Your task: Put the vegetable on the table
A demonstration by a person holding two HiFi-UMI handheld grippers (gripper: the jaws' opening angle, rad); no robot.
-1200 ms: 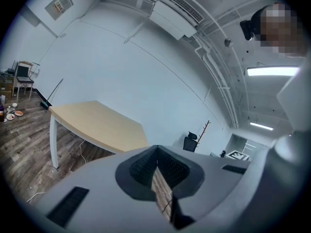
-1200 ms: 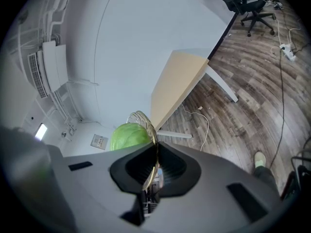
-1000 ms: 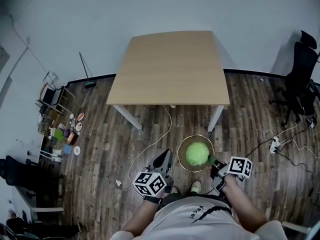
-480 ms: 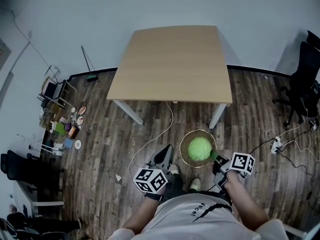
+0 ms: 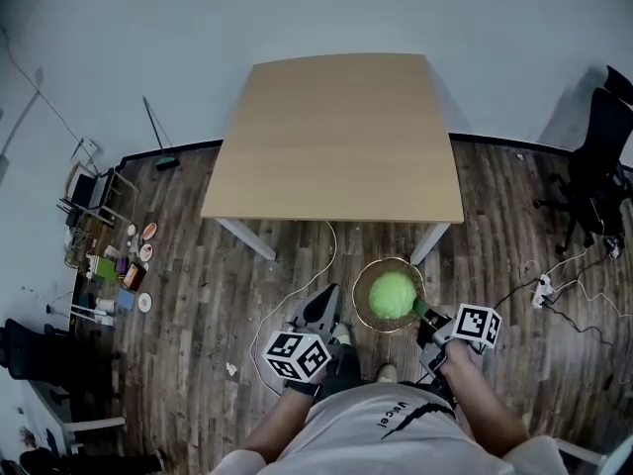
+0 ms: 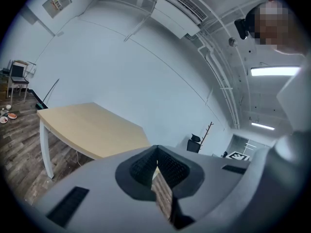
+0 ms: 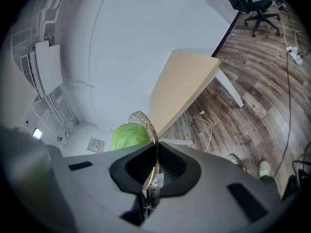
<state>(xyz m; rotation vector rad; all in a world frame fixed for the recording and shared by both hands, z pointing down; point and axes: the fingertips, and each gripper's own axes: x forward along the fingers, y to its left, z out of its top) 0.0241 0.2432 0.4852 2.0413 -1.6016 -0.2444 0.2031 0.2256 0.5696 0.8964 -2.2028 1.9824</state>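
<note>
Light wooden table [image 5: 336, 137] on white legs, standing on a dark plank floor [image 5: 218, 285]. On the floor: dishes and small containers [image 5: 124, 265] clustered at left; a power strip [image 5: 542, 287] and black office chair [image 5: 593, 171] at right.

Bare office or lab room: white walls, dark plank floor, one plain table [image 5: 341, 137] mid-room. Black office chair [image 5: 598, 156] far right; power strip [image 5: 542, 287] and loose cables [image 5: 333, 236] on floor. Cluttered rack [image 5: 87, 194] and broom [image 5: 153, 132] at left wall. Ceiling AC unit [image 6: 182, 6], strip lights [image 6: 274, 72].
</note>
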